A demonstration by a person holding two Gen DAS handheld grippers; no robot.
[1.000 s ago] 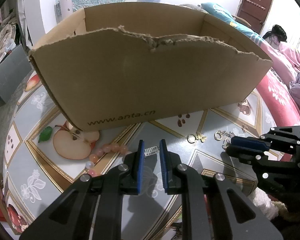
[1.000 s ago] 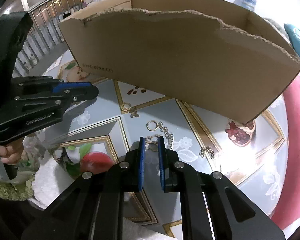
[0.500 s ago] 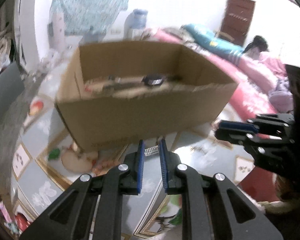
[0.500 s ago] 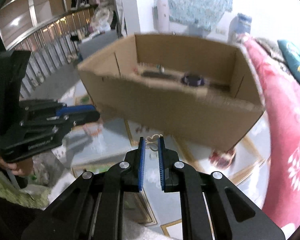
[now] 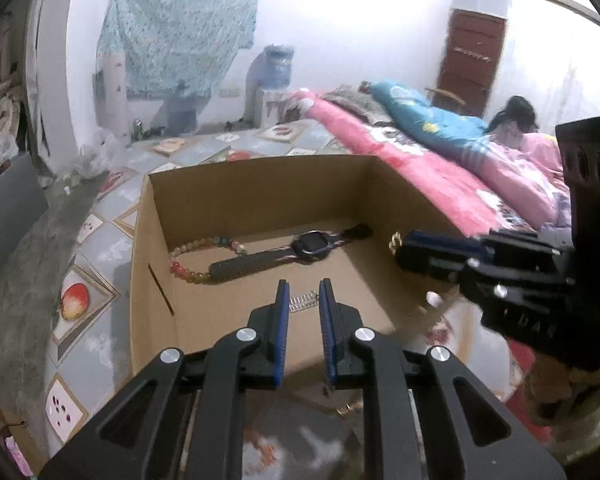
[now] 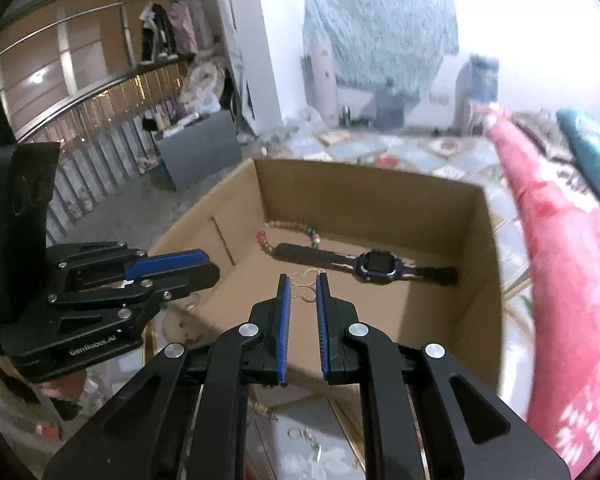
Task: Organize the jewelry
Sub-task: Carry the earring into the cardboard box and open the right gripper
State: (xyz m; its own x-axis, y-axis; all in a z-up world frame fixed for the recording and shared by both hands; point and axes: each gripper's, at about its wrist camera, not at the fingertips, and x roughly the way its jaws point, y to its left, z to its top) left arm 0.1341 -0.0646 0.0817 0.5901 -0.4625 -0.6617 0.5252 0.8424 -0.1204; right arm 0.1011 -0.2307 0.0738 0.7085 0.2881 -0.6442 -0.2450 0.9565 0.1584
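An open cardboard box [image 5: 260,168] [image 6: 360,178] stands just ahead of both grippers. On its floor lie a dark watch [image 5: 314,245] [image 6: 374,264] and a coloured bead bracelet [image 5: 196,246] [image 6: 288,229]. Above the box's near wall, my left gripper [image 5: 304,293] is shut on a small silver clasp piece [image 5: 304,303]. My right gripper [image 6: 303,280] is shut on a thin gold chain piece [image 6: 306,289], also over the near wall. Each gripper shows in the other's view: the right gripper [image 5: 404,246] with a gold bit at its tip, the left gripper [image 6: 208,266] at the left.
More small jewelry [image 6: 304,436] lies on the patterned mat [image 5: 96,344] below the grippers. A bed with pink bedding [image 5: 440,176] runs along the right of the box. A grey bin [image 6: 200,152] and a railing stand at the far left.
Both grippers have risen from the mat with their pieces held, up to above the box's near wall. The inside of the box with the watch and beads has come into sight.
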